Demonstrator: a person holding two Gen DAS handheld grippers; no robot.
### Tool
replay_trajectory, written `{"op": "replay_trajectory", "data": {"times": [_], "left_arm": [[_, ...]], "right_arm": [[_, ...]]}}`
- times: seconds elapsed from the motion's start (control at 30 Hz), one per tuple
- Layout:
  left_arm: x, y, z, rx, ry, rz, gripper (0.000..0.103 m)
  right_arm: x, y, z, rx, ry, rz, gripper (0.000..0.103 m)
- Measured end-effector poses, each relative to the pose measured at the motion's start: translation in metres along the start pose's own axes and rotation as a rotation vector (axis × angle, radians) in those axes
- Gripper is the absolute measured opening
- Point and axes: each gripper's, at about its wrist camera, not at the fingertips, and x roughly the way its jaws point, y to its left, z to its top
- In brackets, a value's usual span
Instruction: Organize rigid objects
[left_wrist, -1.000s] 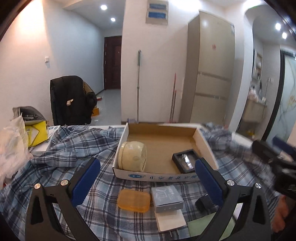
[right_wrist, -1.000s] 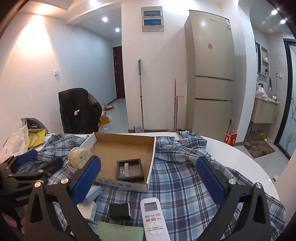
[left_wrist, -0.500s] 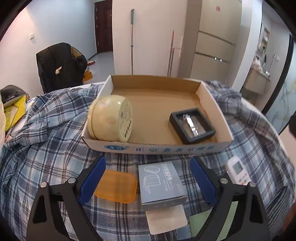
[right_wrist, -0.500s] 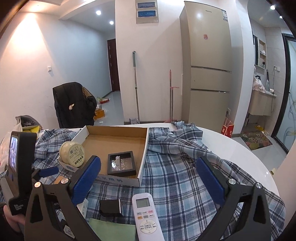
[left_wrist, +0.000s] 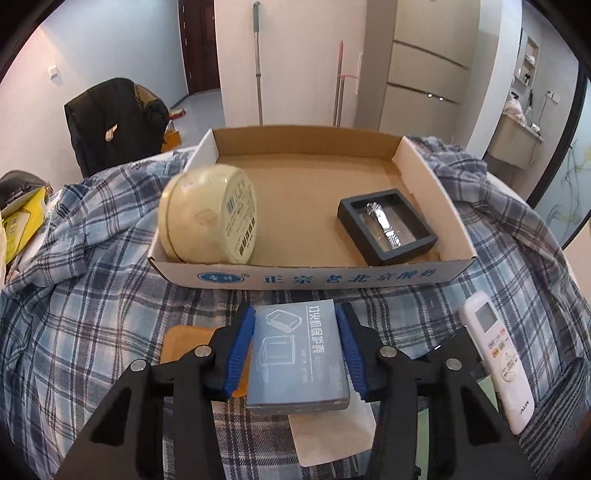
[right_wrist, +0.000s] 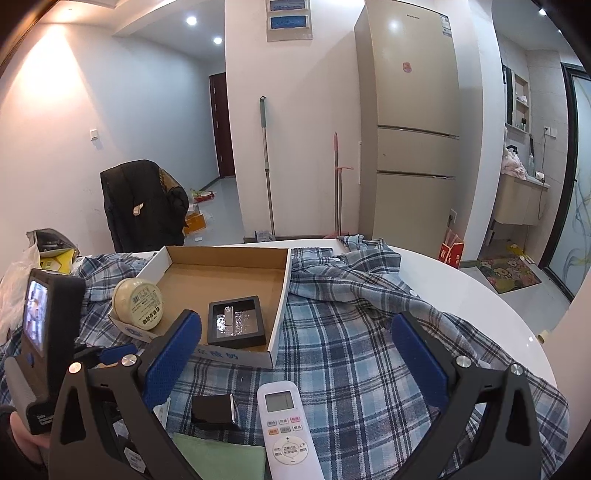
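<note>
The left gripper (left_wrist: 295, 347) has just been closing, and its blue pads (left_wrist: 242, 350) now sit against both long sides of a small grey-blue box (left_wrist: 297, 360) lying on the plaid cloth (left_wrist: 74, 314). Just ahead of those fingers stands the cardboard tray (left_wrist: 314, 277), with a round cream tin (left_wrist: 207, 214) on edge in its near left corner and a black framed case (left_wrist: 386, 225) to the right. An orange pad (left_wrist: 181, 347) peeks out left of the claw; a white remote (left_wrist: 495, 362) lies off to its right. The right gripper (right_wrist: 295, 354) hangs wide open and empty above the remote.
</note>
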Motion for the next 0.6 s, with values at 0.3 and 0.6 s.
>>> {"op": "replay_trajectory", "data": {"times": [0.3,0.6], "left_arm": [[-0.032,0.012,-0.011,0.027,-0.023,-0.043,0.010],[-0.040,0.033,-0.017,-0.030,-0.032,-0.108,0.011]], "right_arm": [[-0.001,0.002,-0.001,0.009,0.027,0.047,0.102],[0.007,0.009,-0.006,-0.023,0.051,0.025,0.102]]}}
